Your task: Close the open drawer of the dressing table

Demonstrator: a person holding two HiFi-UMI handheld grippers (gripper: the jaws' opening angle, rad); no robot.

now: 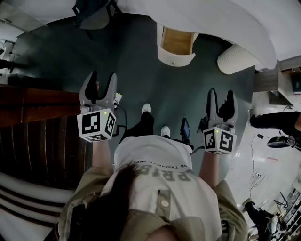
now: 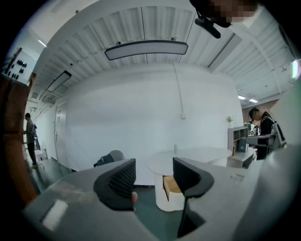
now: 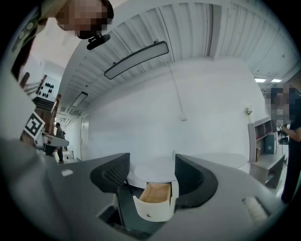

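Observation:
The white dressing table [image 1: 225, 19] curves across the top of the head view, and its rounded drawer [image 1: 176, 47] stands pulled out, showing a bare wooden inside. My left gripper [image 1: 99, 87] and my right gripper [image 1: 221, 101] both point toward it over dark green floor, well short of it. Both are open with nothing between the jaws. In the left gripper view the drawer [image 2: 170, 186] shows far off in the gap of the left gripper [image 2: 153, 181]. In the right gripper view the drawer [image 3: 153, 202] with its small knob [image 3: 148, 215] sits low in the gap of the right gripper [image 3: 151, 176].
A white ribbed cylinder [image 1: 235, 59] stands right of the drawer. A dark chair [image 1: 94, 14] is at the far left, dark wooden furniture [image 1: 37, 108] beside my left arm. Shelves [image 2: 240, 139] and a person [image 2: 261, 124] are at the right; another person [image 2: 30, 136] stands far left.

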